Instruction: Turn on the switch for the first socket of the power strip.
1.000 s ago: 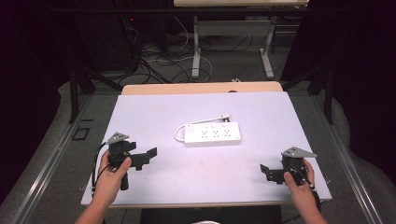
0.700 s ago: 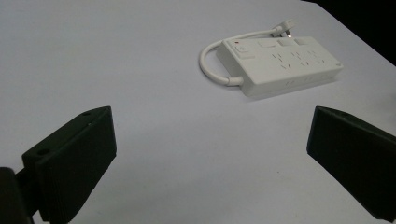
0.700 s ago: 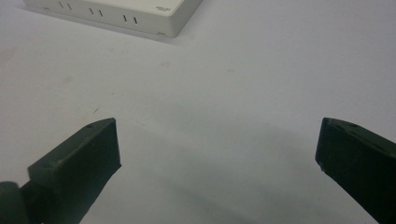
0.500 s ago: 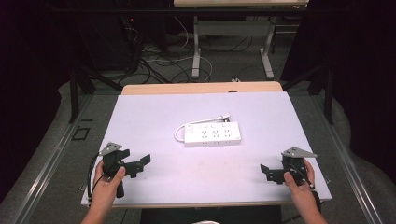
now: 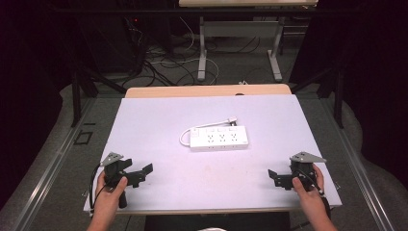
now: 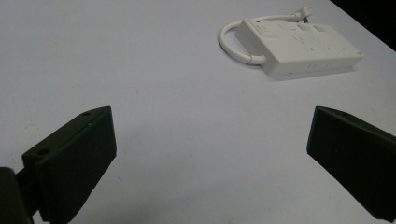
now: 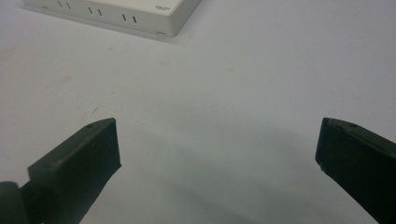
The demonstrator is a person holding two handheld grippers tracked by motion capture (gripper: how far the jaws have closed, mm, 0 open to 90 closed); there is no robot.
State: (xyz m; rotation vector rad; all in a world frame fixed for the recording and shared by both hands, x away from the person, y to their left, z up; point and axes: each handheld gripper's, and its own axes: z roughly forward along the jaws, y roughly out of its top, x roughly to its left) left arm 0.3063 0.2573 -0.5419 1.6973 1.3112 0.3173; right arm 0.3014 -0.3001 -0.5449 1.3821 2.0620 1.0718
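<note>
White power strip (image 5: 220, 139) lying flat near the middle of the table (image 5: 159, 120), its short cord (image 5: 184, 138) looped at one end. Left gripper (image 5: 142, 174) and right gripper (image 5: 275, 178) rest near the front edge — jaws wide apart, holding nothing, well apart from the strip. Likely risk: a one-sided grasp may skid the strip or snag the cord. The small print on its corner is illegible.
</note>
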